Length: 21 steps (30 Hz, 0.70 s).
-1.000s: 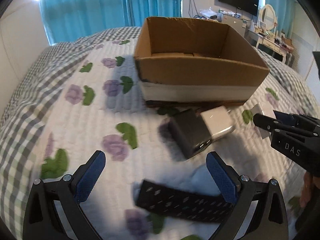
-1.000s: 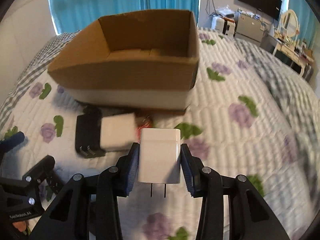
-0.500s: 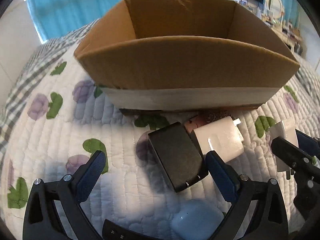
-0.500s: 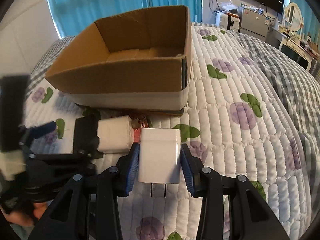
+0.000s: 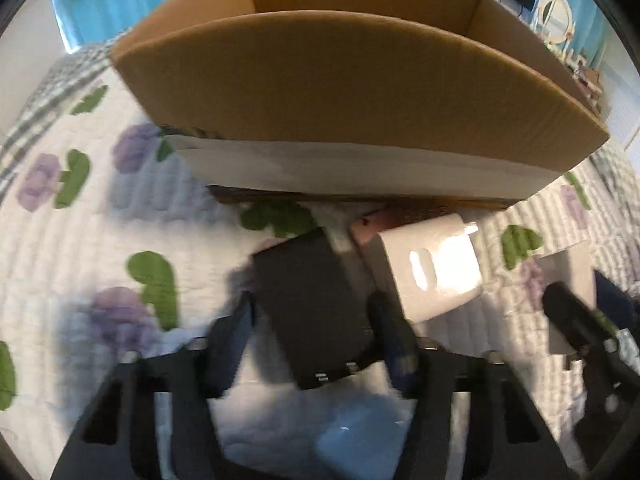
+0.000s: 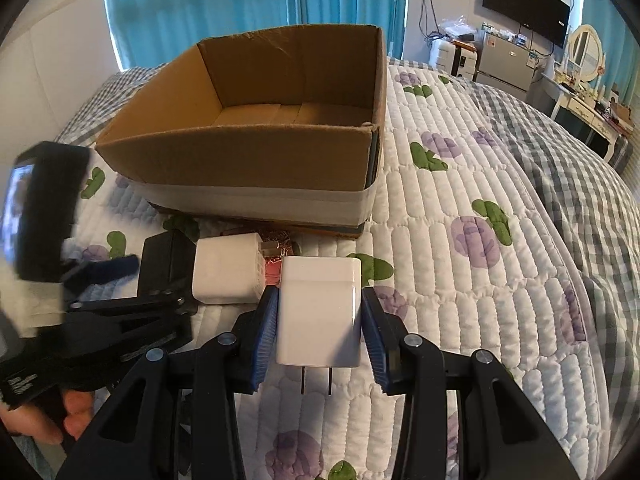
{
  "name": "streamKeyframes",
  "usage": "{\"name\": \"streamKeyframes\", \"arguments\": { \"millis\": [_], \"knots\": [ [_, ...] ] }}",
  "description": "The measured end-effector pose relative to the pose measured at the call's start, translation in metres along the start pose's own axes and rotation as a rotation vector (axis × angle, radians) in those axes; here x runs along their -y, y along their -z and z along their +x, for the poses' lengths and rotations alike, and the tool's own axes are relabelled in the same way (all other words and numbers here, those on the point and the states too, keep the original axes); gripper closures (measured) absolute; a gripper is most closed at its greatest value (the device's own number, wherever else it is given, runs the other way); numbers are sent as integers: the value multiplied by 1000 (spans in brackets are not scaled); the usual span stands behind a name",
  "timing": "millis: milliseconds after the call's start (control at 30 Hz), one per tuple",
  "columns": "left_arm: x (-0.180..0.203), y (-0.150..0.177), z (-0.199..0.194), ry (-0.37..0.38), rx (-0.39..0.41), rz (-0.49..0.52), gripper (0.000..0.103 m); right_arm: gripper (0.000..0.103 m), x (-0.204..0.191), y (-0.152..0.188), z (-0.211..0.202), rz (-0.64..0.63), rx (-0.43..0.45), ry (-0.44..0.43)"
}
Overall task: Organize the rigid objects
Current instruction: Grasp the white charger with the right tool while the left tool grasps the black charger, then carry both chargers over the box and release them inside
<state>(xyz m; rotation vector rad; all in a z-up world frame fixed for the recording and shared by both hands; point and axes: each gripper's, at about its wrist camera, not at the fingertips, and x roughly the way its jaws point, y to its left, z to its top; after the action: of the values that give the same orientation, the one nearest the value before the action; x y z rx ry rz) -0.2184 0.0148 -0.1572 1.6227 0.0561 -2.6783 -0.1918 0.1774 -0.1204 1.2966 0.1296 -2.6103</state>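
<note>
A black charger (image 5: pixel 316 308) lies on the quilt between the fingers of my left gripper (image 5: pixel 312 320), which have closed in on its sides; blur hides whether they press it. It also shows in the right wrist view (image 6: pixel 166 266). A white charger (image 5: pixel 432 264) lies just right of it, seen too in the right wrist view (image 6: pixel 228 268). My right gripper (image 6: pixel 320 324) is shut on another white plug adapter (image 6: pixel 318 312), prongs toward the camera, held above the quilt. The open cardboard box (image 6: pixel 256 160) stands just behind, seemingly empty.
A pale blue case (image 5: pixel 360 440) lies on the quilt under my left gripper. A small red item (image 6: pixel 276 256) lies by the box's front. The flowered quilt (image 6: pixel 460 280) stretches to the right. Furniture and a TV (image 6: pixel 524 12) stand far behind.
My left gripper has moved forward and down to the black charger and its fingers have closed in around it. My right gripper has kept its adapter and lifted slightly.
</note>
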Motion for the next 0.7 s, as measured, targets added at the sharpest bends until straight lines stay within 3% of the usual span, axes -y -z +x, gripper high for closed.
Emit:
{"name": "streamKeyframes", "arguments": {
  "millis": [133, 300, 700],
  "knots": [
    [5, 4, -7, -25, 41, 48, 57, 63, 2, 0, 2, 3, -3, -7],
    [-1, 9, -26, -3, 84, 60, 64, 63, 1, 1, 0, -4, 12, -9],
    [-5, 12, -112, 33, 233, 112, 64, 63, -9, -5, -37, -17, 86, 14]
  ]
}}
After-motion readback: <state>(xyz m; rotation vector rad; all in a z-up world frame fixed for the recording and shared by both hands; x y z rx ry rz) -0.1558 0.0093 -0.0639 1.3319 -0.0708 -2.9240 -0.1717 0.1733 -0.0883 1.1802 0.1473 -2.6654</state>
